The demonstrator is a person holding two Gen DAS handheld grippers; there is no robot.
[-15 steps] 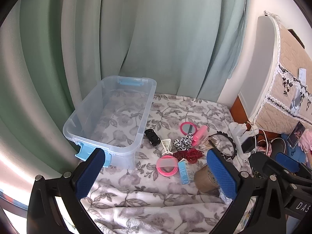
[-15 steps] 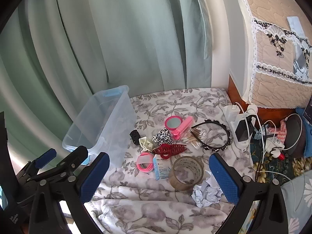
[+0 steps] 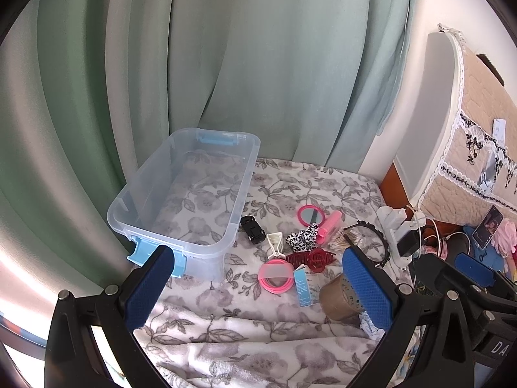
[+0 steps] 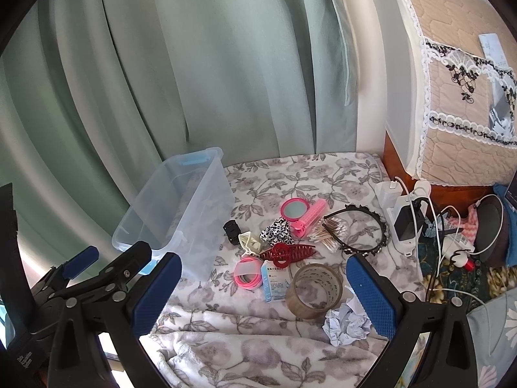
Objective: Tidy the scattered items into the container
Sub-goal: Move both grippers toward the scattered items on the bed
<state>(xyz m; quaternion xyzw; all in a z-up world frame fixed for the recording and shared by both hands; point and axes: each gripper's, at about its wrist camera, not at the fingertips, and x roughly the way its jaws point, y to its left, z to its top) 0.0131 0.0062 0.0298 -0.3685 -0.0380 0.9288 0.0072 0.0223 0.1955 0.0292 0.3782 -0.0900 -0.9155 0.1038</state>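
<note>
a clear bin [image 3: 181, 194] with blue latches sits empty on a floral blanket [image 3: 226, 339], in front of a green curtain [image 3: 226, 64]. just right of the bin lies the clutter: a black toy car [image 3: 253, 229], a white clip [image 3: 275, 243], a spotted scrunchie [image 3: 303, 238], a pink mirror [image 3: 311, 215], a pink roller [image 3: 329, 227], a red claw clip [image 3: 310, 258], pink bangles [image 3: 276, 274], a small box [image 3: 302, 285], a tape roll [image 3: 337, 297], cotton swabs [image 4: 329, 231], a black headband [image 4: 365, 226] and crumpled paper [image 4: 347, 323]. nearer than the bin, the left gripper [image 3: 257, 286] and right gripper [image 4: 263, 294] hover with jaws wide, holding nothing.
</note>
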